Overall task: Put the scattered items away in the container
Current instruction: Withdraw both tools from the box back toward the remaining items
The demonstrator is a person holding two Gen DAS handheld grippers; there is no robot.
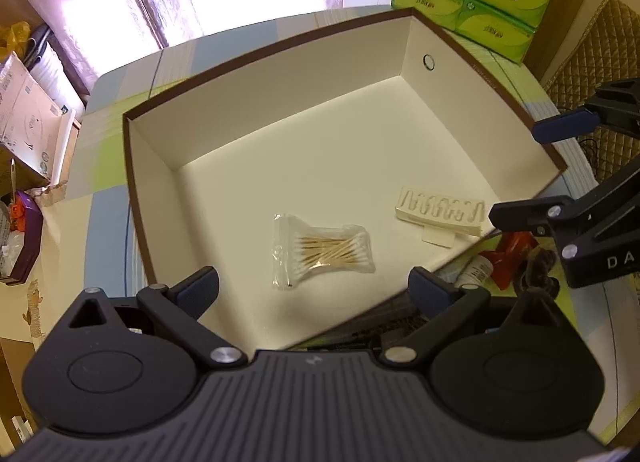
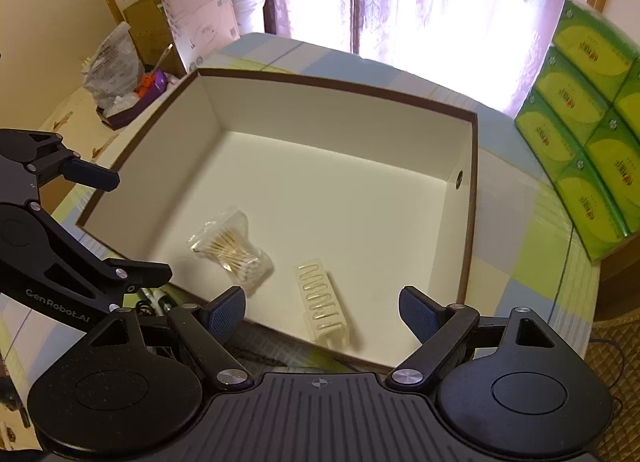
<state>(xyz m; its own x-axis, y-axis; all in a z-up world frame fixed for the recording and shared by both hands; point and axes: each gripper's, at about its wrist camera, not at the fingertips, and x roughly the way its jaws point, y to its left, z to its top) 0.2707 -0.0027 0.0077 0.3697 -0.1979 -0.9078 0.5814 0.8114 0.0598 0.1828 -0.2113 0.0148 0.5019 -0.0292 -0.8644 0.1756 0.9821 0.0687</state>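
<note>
Left wrist view is showing scattered items (image 1: pixel 505 258) lying just outside the box (image 1: pixel 496 79) — my right gripper (image 1: pixel 516 173), nearer, and left gripper (image 1: pixel 314 288) are both hanging open, empty.

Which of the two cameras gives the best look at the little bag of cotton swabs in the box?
The left wrist view: the bag of cotton swabs lies near the picture's centre, unobstructed, sticks clearly visible. The right wrist view shows it too, but smaller and off to the left.
</note>
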